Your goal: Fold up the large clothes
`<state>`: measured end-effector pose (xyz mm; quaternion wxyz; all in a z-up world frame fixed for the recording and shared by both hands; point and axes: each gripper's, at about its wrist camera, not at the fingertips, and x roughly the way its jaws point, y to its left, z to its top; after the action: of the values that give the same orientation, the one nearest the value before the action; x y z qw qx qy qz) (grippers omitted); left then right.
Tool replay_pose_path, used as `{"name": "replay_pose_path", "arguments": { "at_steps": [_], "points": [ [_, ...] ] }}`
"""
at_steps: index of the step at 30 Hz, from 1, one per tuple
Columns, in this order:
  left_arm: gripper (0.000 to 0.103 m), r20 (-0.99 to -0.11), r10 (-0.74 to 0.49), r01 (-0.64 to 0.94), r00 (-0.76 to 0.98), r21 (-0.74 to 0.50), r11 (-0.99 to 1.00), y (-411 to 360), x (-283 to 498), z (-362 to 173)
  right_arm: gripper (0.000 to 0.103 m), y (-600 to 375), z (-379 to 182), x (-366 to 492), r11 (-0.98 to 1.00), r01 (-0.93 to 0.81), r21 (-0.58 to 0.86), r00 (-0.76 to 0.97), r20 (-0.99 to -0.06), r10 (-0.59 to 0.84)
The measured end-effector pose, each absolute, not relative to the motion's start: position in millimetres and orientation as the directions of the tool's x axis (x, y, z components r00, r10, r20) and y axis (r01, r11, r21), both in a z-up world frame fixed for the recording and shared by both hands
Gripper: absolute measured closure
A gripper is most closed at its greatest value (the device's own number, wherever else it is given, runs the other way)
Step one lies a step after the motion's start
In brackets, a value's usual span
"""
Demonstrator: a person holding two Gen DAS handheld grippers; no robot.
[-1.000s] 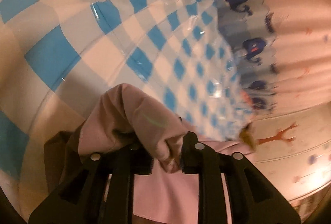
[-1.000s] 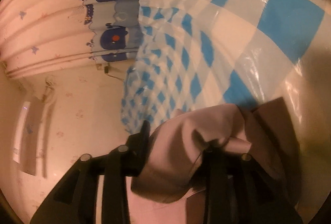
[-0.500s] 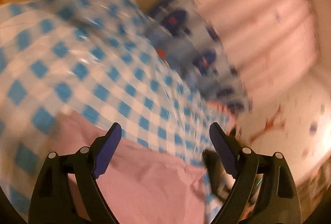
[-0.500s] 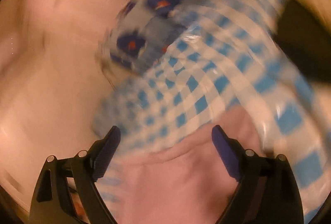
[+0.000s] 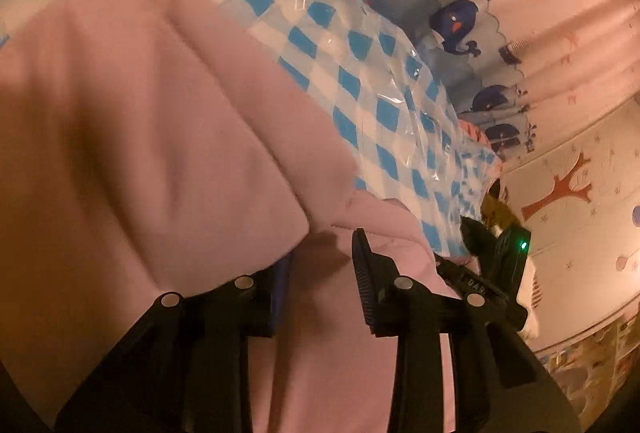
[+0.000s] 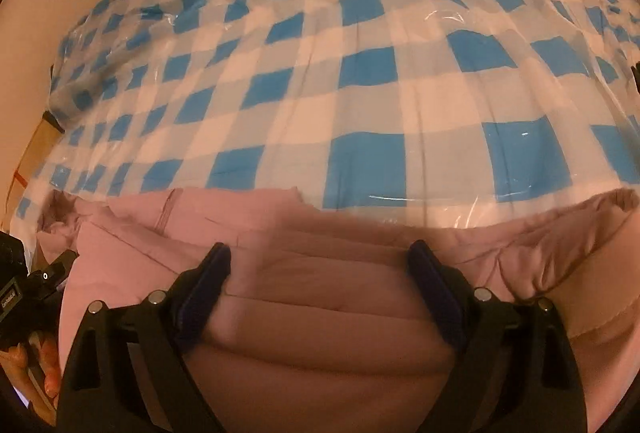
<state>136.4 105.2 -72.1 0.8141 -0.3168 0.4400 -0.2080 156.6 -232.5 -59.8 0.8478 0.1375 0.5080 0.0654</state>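
A large pink garment (image 5: pixel 152 137) lies on a table covered with a blue and white checked plastic cloth (image 5: pixel 352 81). My left gripper (image 5: pixel 320 273) is open, its fingers set down on the pink cloth beside a raised fold that hides the left fingertip. In the right wrist view the same pink garment (image 6: pixel 328 313) fills the lower half, bunched in soft folds. My right gripper (image 6: pixel 320 273) is open, with its fingers resting on the folds and nothing clamped between them.
The checked tablecloth (image 6: pixel 360 73) stretches away beyond the garment. A curtain with dark blue whales (image 5: pixel 460 17) hangs past the table's far edge. The other gripper's black body (image 5: pixel 496 257) shows at the right of the left view, and at the left edge of the right view (image 6: pixel 16 293).
One second ago both grippers were shut on bunched pink cloth held up. Both then opened and let go. Now both rest open on the garment lying on the table.
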Motion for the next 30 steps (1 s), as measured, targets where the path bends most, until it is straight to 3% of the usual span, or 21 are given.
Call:
{"name": "replay_pose_path", "arguments": {
  "at_steps": [2,5,6,8,10,12,14,20,22,24,27,30],
  "points": [
    [0.066,-0.619,-0.573,0.075,0.537,-0.641,0.764,97.9,125.9,-59.4,0.017,-234.1,-41.1,146.1,0.949,0.012,0.316,0.502,-0.822,0.268],
    [0.020,-0.594,-0.458,0.110,0.662,-0.526,0.843,94.2,94.8,-15.6,0.017,-248.7,6.4,117.6,0.956,0.011,0.294,0.636,-0.740,0.221],
    [0.013,-0.572,-0.405,0.121,0.713,-0.469,0.875,92.7,83.9,-0.8,0.016,-253.5,23.2,105.4,0.978,0.029,0.204,0.677,-0.725,0.131],
    [0.010,-0.521,-0.311,0.136,0.795,-0.347,0.928,90.6,66.3,20.9,0.007,-262.2,32.0,96.4,0.992,0.073,0.099,0.711,-0.703,0.017],
    [0.010,-0.527,-0.243,0.118,0.814,-0.260,0.958,88.4,64.3,22.0,0.007,-274.5,10.5,100.2,0.991,0.128,0.041,0.673,-0.738,-0.056],
    [0.010,-0.568,-0.265,0.092,0.780,-0.314,0.945,98.4,74.9,-0.9,0.007,-290.8,-45.2,110.4,0.983,0.160,0.085,0.585,-0.811,-0.025],
    [0.010,-0.598,-0.289,0.050,0.747,-0.383,0.922,109.0,85.3,-26.7,0.007,-308.3,-62.0,110.4,0.956,0.180,0.230,0.607,-0.791,0.076],
    [0.010,-0.612,-0.204,-0.004,0.764,-0.320,0.947,106.3,77.1,-18.3,0.007,-304.5,-31.2,107.0,0.965,0.191,0.181,0.635,-0.772,0.019],
    [0.010,-0.522,-0.210,0.010,0.827,-0.359,0.933,104.8,55.5,6.9,0.007,-283.6,2.5,89.4,0.974,0.122,0.192,0.728,-0.684,0.043],
    [0.010,-0.482,-0.229,0.060,0.846,-0.341,0.938,88.7,49.3,22.5,0.007,-244.5,28.2,89.6,0.991,0.010,0.131,0.753,-0.653,0.079],
    [0.010,-0.498,-0.281,0.172,0.820,-0.254,0.952,45.8,59.8,26.4,0.007,-195.2,18.5,124.0,0.996,-0.085,0.025,0.669,-0.740,0.076],
    [0.010,-0.608,-0.304,0.188,0.733,-0.249,0.950,30.8,87.9,-9.5,0.007,-181.8,-53.7,161.7,0.994,-0.102,0.030,0.487,-0.870,0.076]
  ]
}}
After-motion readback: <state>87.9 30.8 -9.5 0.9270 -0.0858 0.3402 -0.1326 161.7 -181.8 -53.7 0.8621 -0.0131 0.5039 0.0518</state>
